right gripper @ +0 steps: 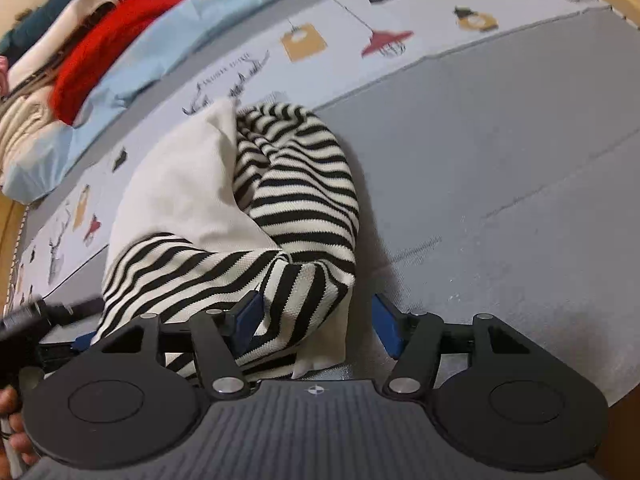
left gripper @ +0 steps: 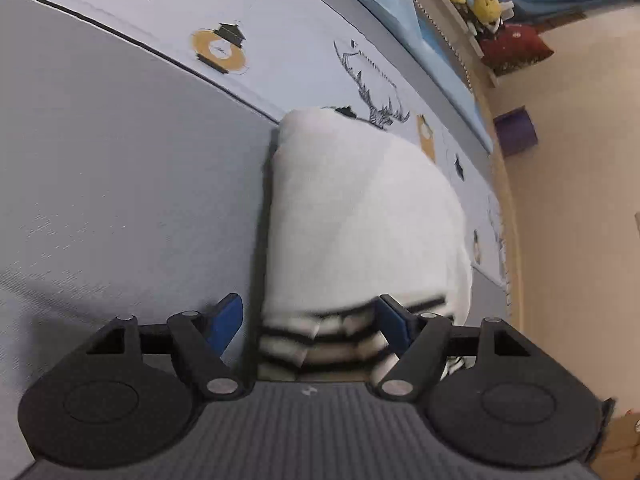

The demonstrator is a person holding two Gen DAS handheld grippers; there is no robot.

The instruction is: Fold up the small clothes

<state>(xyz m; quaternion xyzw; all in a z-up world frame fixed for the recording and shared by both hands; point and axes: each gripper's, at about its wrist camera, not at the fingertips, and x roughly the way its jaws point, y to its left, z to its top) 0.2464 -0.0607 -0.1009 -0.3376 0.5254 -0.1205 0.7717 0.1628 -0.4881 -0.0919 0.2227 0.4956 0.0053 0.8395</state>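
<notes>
Both our left tongs (left gripper: 310,320) and right tongs (right gripper: 316,320) stood open around the striped garment (right gripper: 280,200); unpressed, its loose fold could spring apart.

A grey mat (right gripper: 500,152) covers the floor, with a printed pale border strip along its far edge. A folded black-and-white striped garment (right gripper: 288,200) lies on it near that border. Farther off, a light blue cloth (right gripper: 168,40) lies spread.

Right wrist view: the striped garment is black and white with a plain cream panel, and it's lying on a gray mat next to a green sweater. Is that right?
Not quite. In the right wrist view the sweater beyond the mat is red, not green. The rest holds: the striped garment is black and white with a plain cream panel, lying on the gray mat.
</notes>
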